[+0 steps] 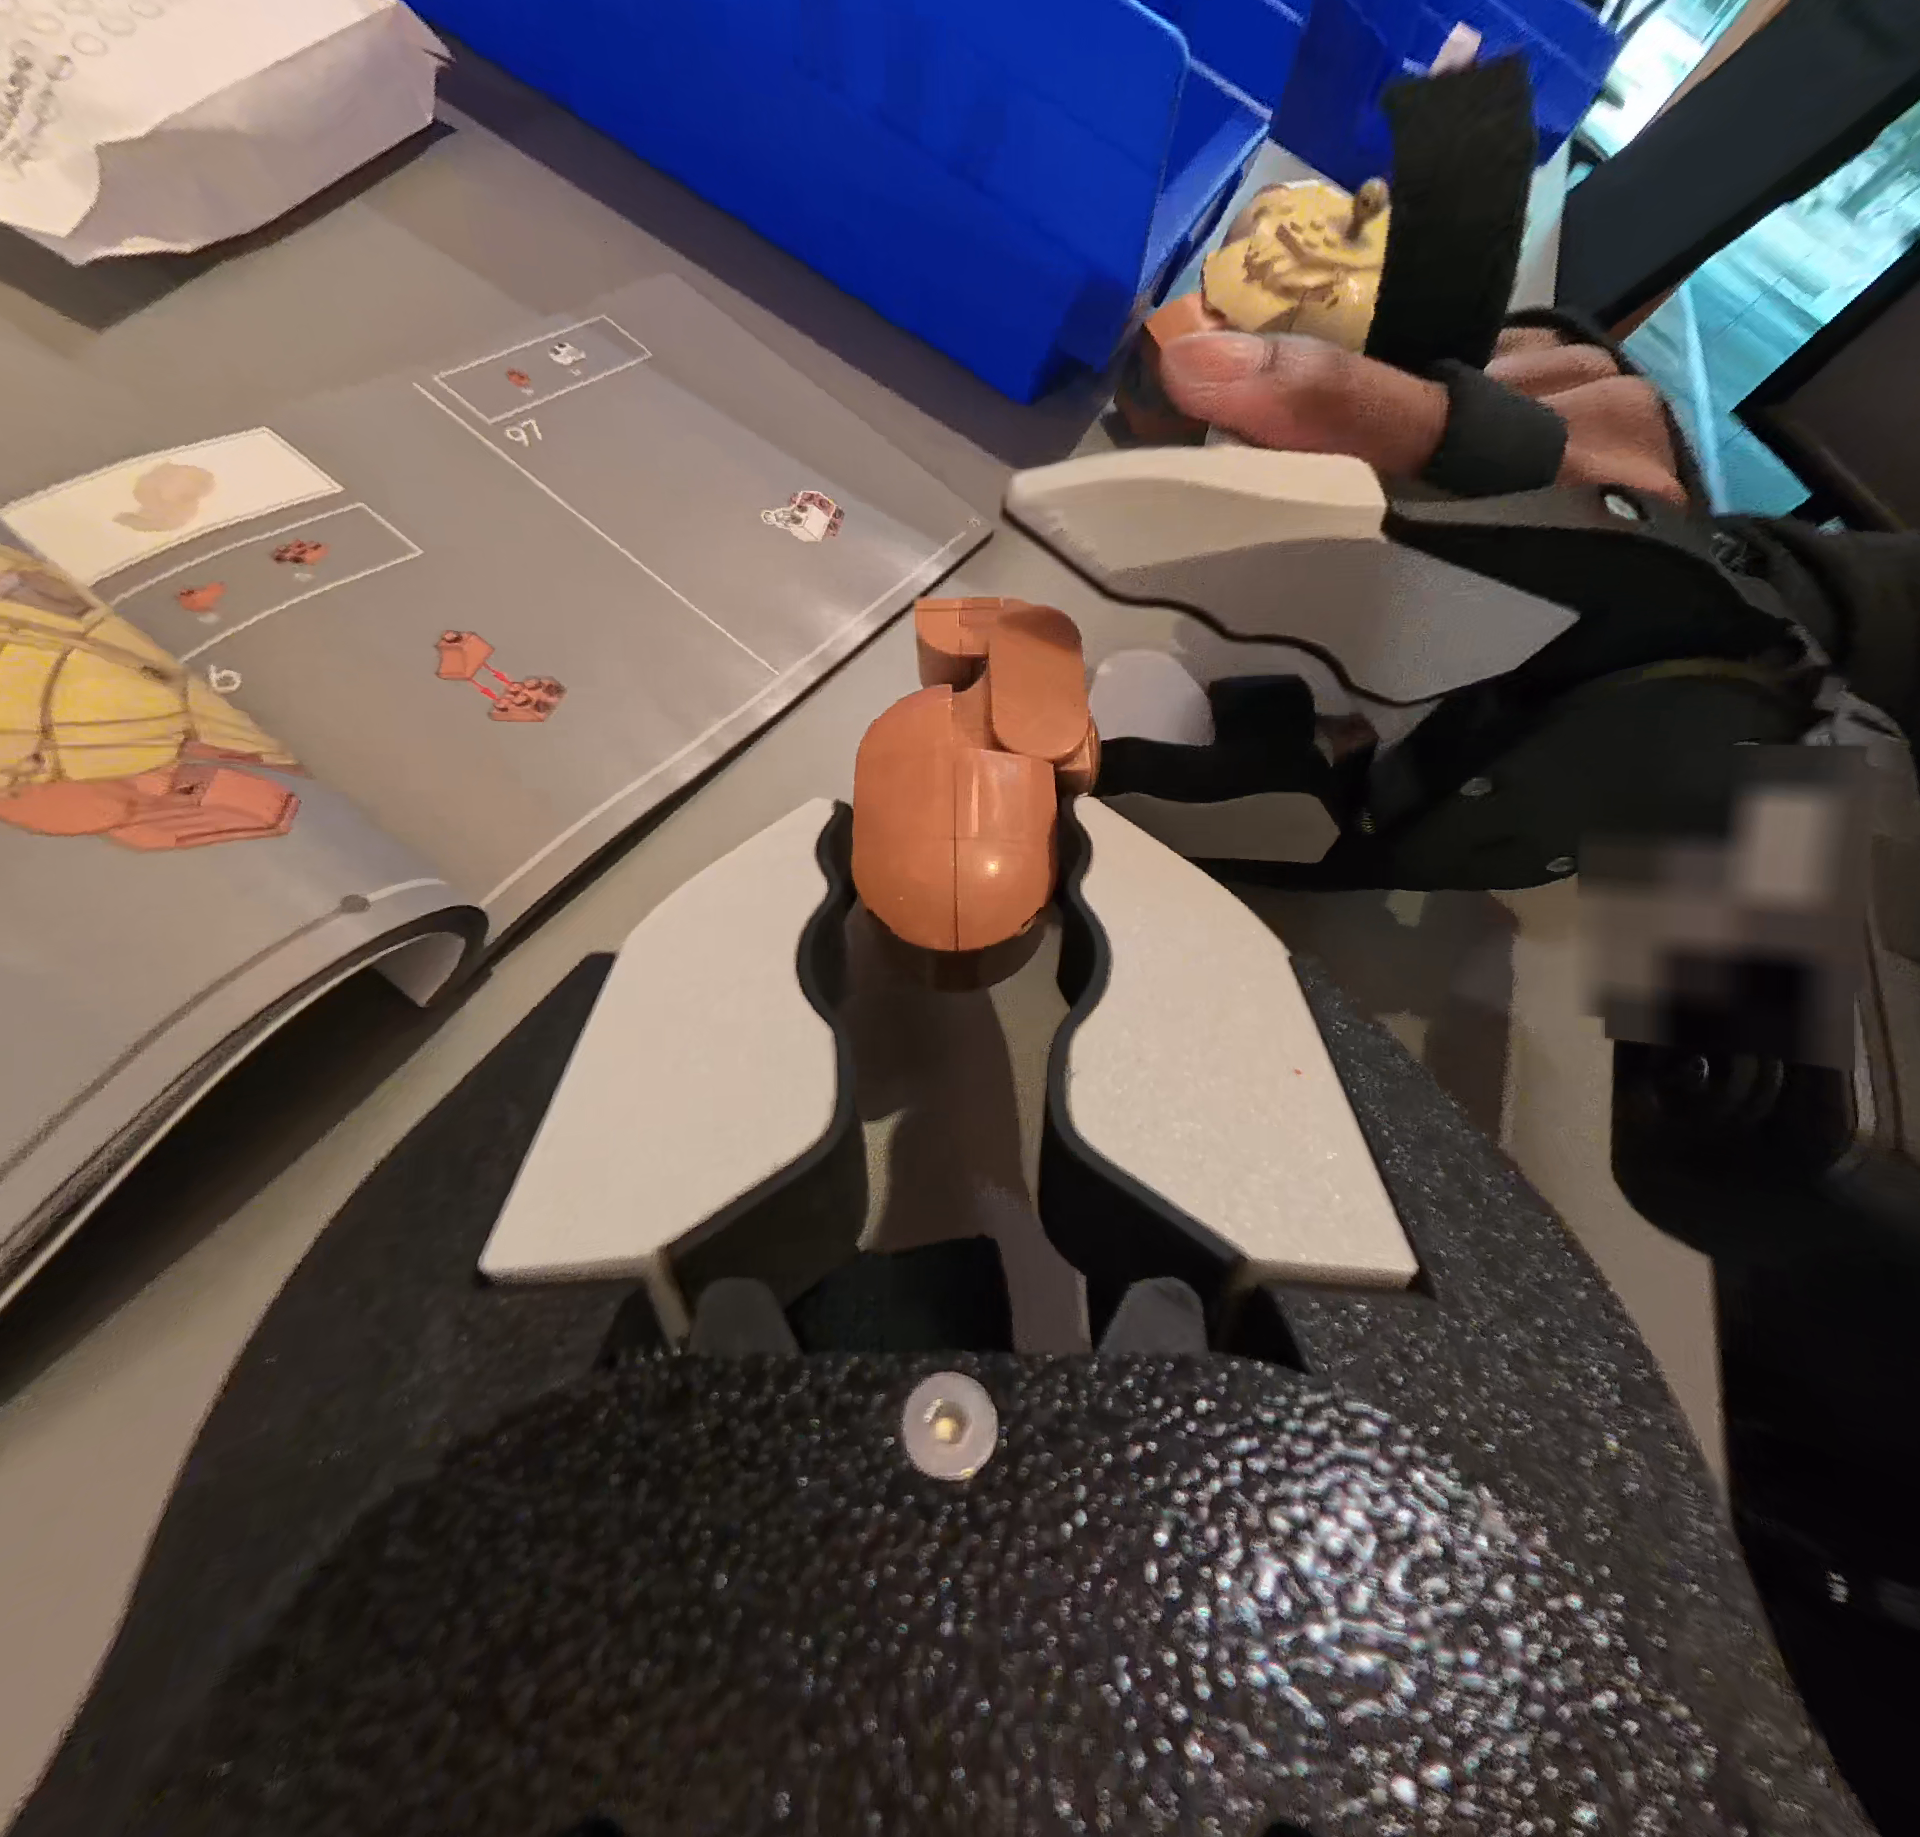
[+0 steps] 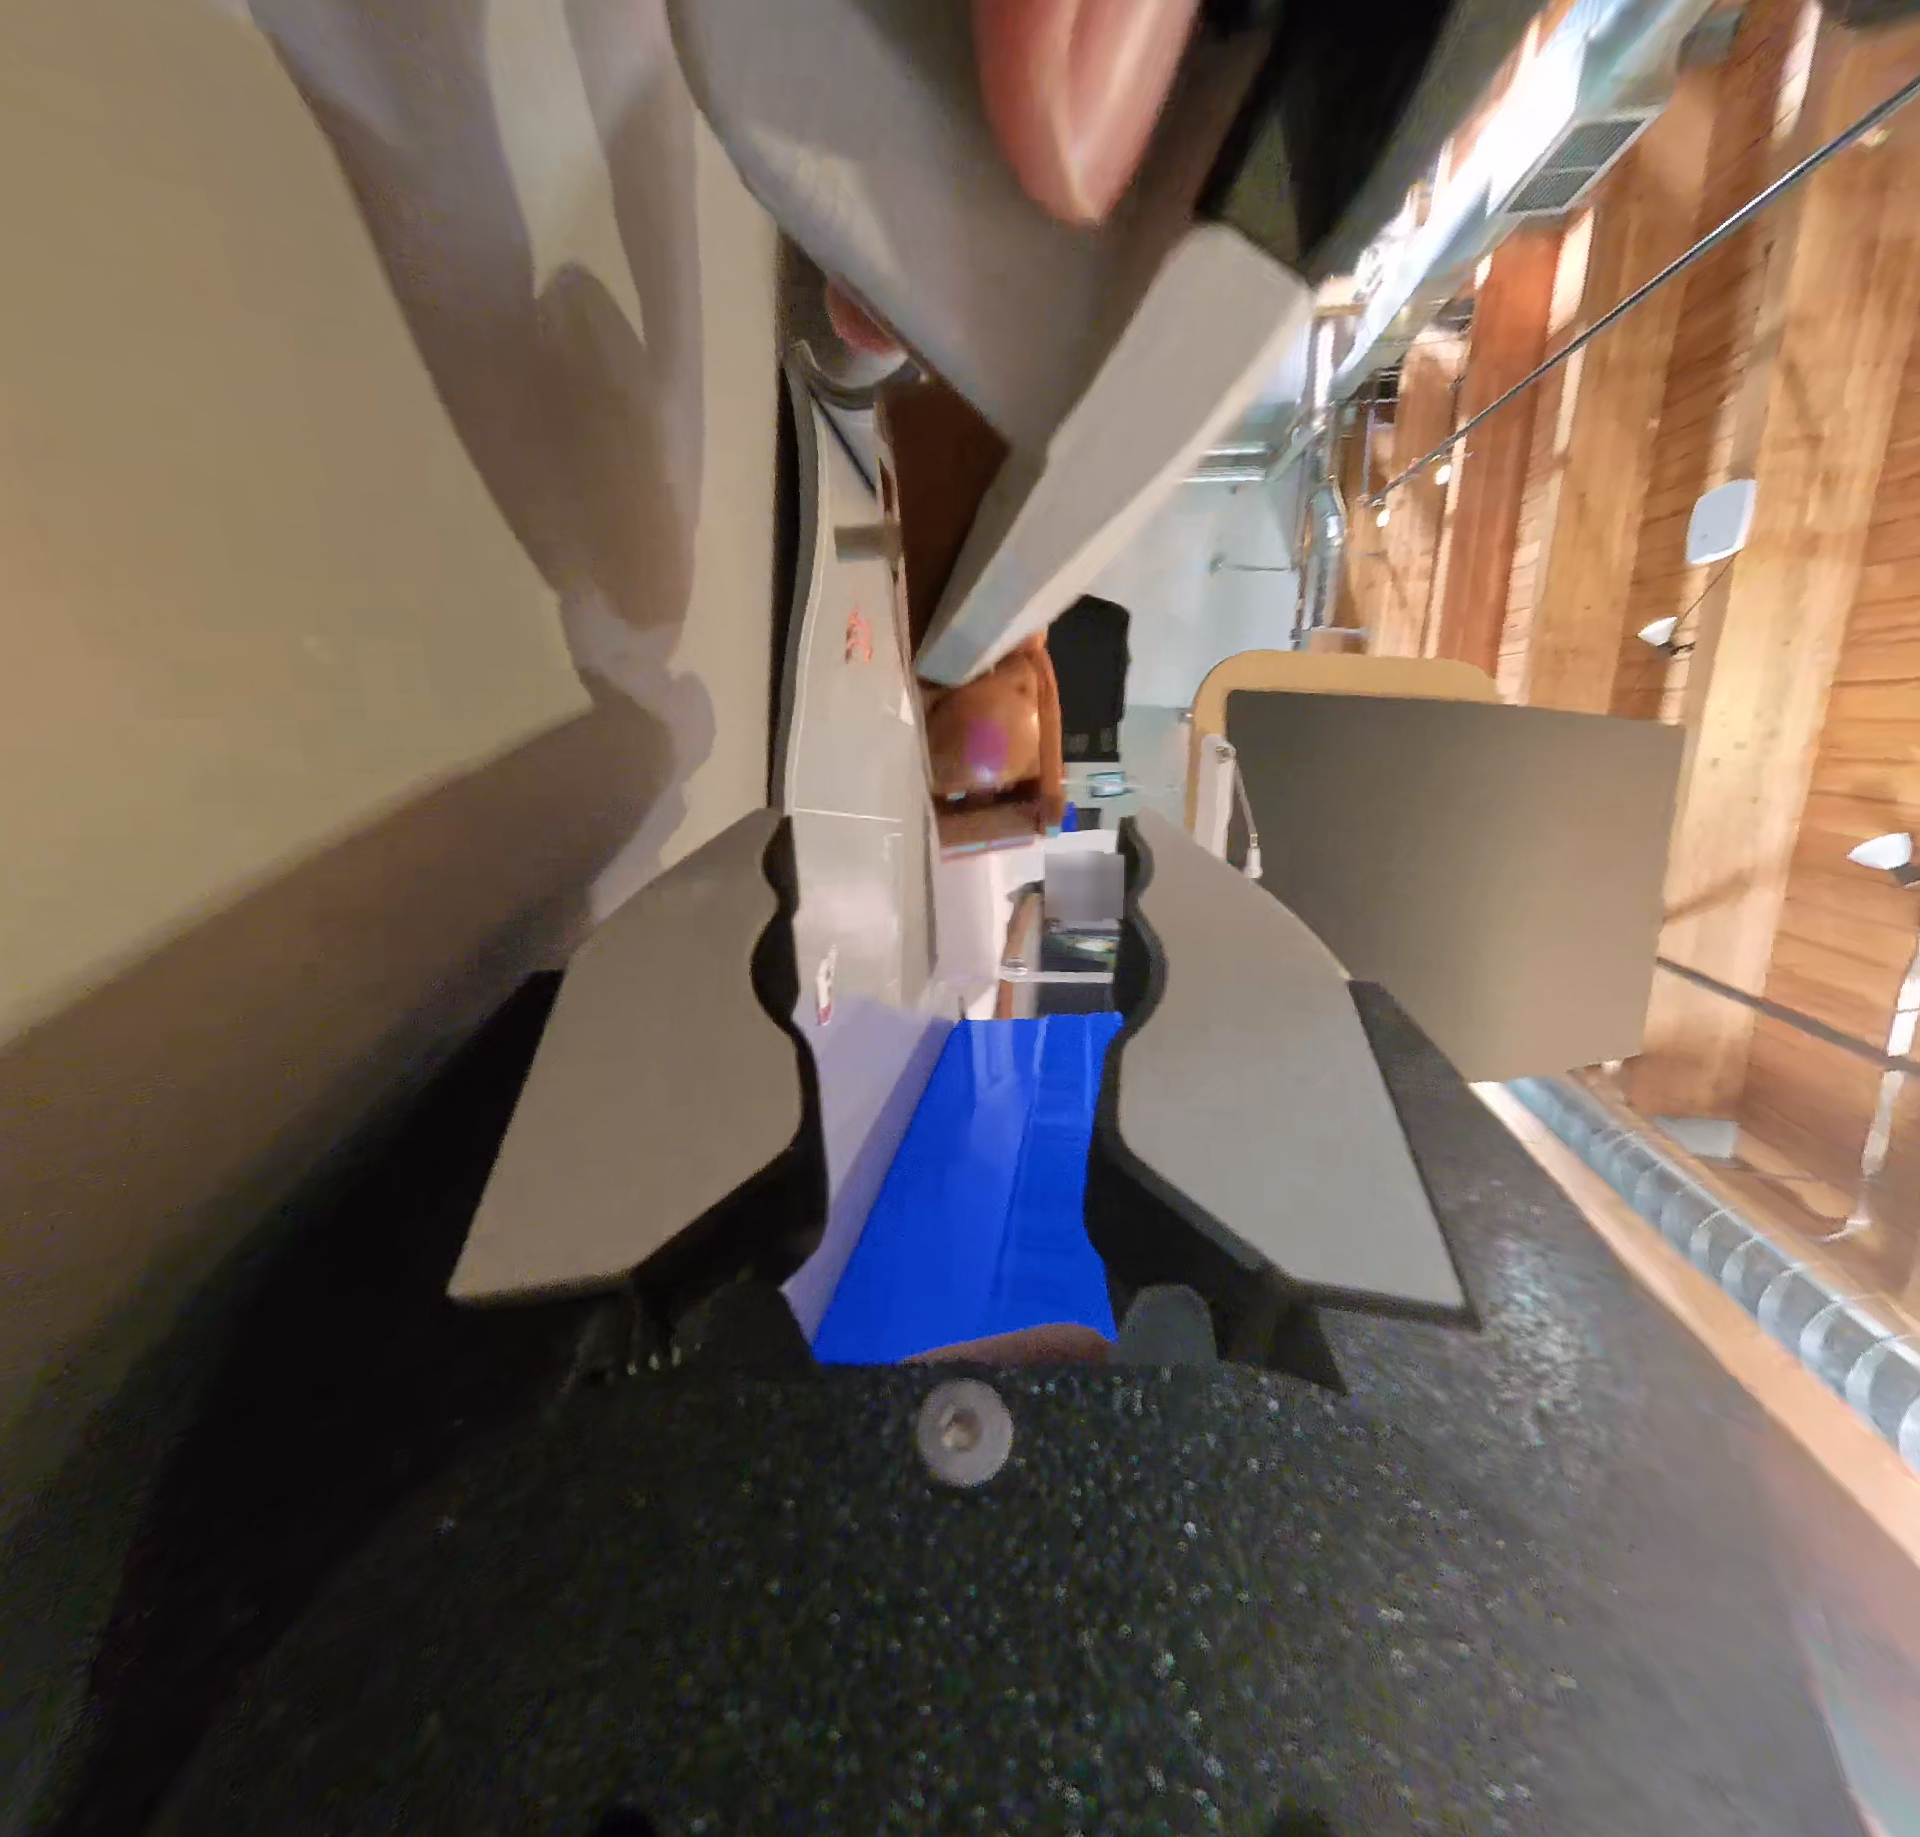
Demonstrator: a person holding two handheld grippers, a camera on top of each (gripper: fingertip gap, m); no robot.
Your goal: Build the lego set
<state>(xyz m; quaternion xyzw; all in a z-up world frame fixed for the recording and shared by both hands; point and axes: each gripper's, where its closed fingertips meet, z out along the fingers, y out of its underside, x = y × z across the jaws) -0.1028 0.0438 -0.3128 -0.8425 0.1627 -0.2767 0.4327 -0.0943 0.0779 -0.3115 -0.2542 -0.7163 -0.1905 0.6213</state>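
Clamping the brown brick build (image 1: 961,821) between its fingers (image 1: 727,956), the left gripper (image 1: 951,852); right gripper (image 2: 956,914) fingers apart, bare.

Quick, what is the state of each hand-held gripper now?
Left hand-held gripper: closed on the brown brick assembly, pads pressing both its sides.
Right hand-held gripper: open, nothing between its fingers.

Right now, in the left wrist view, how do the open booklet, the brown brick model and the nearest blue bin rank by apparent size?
1. Blue bin
2. Booklet; similar spread, so unsure.
3. Brown brick model, smallest despite being nearest the camera.
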